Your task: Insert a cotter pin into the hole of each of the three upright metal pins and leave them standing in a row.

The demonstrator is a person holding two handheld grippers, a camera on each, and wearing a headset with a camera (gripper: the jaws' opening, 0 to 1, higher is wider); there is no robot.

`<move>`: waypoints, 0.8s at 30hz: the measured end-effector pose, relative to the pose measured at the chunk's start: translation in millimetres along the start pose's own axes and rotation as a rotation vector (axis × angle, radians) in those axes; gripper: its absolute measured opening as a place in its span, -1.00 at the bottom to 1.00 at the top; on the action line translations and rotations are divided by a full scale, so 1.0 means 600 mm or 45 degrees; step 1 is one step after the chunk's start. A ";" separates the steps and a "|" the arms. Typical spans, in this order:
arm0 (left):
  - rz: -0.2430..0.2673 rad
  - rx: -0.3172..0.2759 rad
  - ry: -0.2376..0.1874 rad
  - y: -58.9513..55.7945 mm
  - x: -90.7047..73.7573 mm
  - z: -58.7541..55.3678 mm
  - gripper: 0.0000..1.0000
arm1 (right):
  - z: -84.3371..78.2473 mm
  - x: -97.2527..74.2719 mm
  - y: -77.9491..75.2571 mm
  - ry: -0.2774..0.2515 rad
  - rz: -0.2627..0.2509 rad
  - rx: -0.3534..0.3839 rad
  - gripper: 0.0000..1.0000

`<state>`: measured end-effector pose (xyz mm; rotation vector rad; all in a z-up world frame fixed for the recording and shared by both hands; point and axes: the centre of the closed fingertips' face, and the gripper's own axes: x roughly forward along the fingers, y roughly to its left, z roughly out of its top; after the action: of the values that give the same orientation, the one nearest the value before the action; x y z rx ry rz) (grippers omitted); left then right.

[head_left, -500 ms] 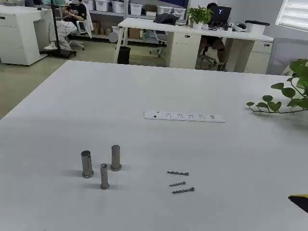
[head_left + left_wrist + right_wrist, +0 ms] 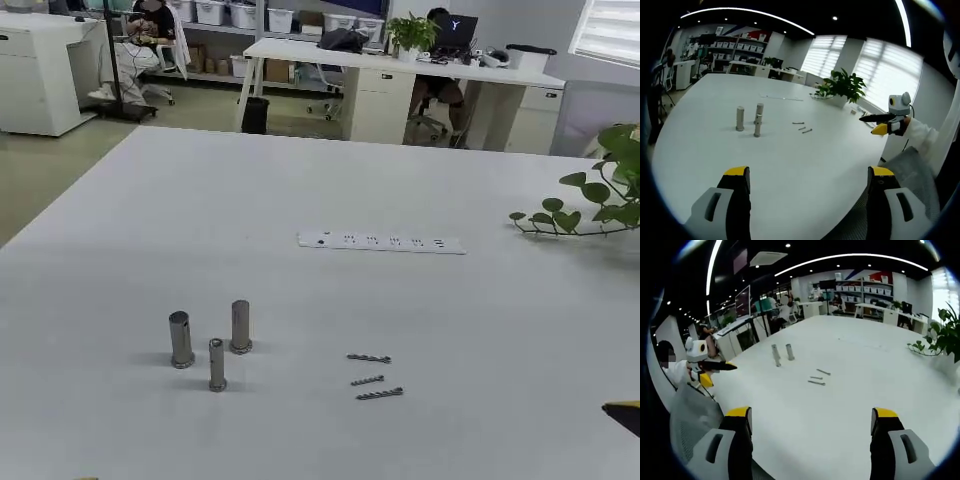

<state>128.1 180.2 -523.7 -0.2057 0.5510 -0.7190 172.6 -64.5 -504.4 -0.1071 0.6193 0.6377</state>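
Metal pins point(image 2: 181, 339) upright; cotter pins point(image 2: 368, 380) beside

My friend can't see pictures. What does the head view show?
Three metal pins stand upright in a cluster on a white table, with three cotter pins lying to their right, none inserted. Farther back lie a white power strip and, at the right edge, a leafy plant.

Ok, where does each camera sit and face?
Head view: headset, looking forward and down across the table at three metal pins and cotter pins; a tool tip at right.
Left gripper view: on the left tool, facing the pins; open jaws, right tool, sleeve.
Right gripper view: on the right tool, facing them from the other side; open jaws, left tool.
All three share the pins.
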 end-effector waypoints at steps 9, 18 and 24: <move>0.006 0.002 0.003 0.002 -0.003 -0.003 0.94 | 0.004 -0.001 -0.002 -0.003 -0.003 -0.004 0.94; -0.007 0.000 -0.014 0.003 -0.004 0.001 0.91 | -0.002 0.000 -0.007 0.017 -0.016 0.002 0.92; -0.011 0.009 -0.009 0.004 -0.004 0.005 0.91 | -0.002 -0.001 -0.009 0.019 -0.018 0.001 0.92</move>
<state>129.5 183.5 -521.2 -0.2045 0.5411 -0.7285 174.9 -69.2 -505.4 -0.1155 0.6325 0.6235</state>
